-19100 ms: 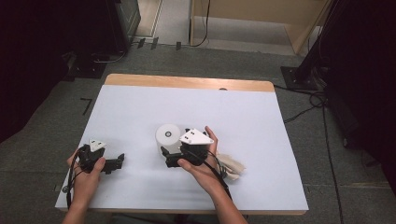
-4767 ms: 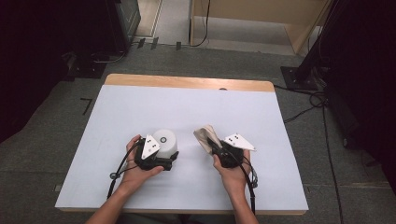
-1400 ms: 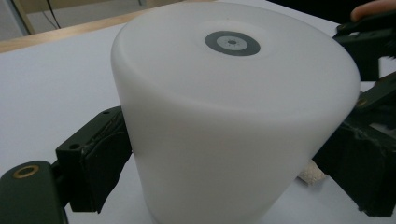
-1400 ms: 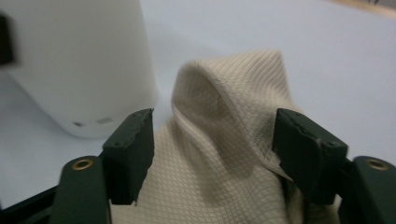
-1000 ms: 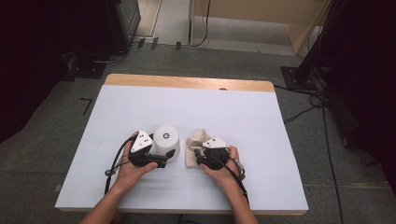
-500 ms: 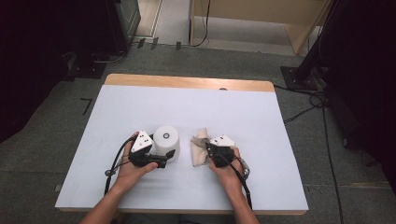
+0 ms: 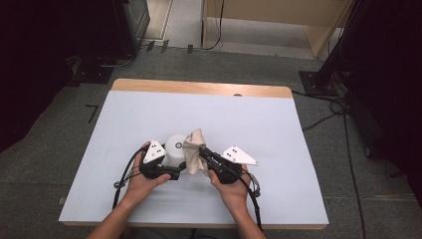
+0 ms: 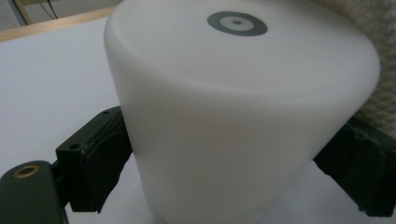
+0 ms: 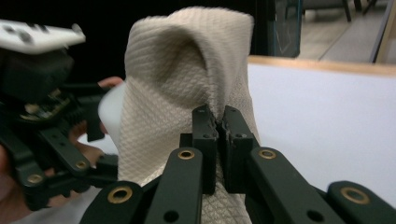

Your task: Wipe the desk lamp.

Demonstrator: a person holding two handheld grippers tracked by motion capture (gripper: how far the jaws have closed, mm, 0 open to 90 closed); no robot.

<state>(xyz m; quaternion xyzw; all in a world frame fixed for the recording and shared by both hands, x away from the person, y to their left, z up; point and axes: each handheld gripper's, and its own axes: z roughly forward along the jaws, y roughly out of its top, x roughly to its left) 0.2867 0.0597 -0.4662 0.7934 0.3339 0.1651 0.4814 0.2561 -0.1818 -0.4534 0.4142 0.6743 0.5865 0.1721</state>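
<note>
A white cylinder (image 7: 174,145) with a grey ring mark on its top stands on the white table (image 7: 278,129). My left gripper (image 7: 171,162) is shut around its lower body, one black jaw on each side of the cylinder (image 8: 233,107). My right gripper (image 7: 203,153) is shut on a beige textured cloth (image 7: 194,149) and holds it up against the cylinder's right side. In the right gripper view the jaws pinch a fold of the cloth (image 9: 187,70), with the cylinder (image 9: 109,112) just behind it. An edge of the cloth (image 8: 373,56) touches the cylinder's upper right.
The table's far wooden edge (image 7: 199,88) lies well beyond both hands. Black cables (image 7: 124,181) trail from the grippers toward the near edge. Dark cabinets and floor cables surround the table. Open tabletop spreads to the left, right and back.
My right gripper has carried the cloth left and up until it rests against the cylinder's right side. The left gripper has kept still on the cylinder.
</note>
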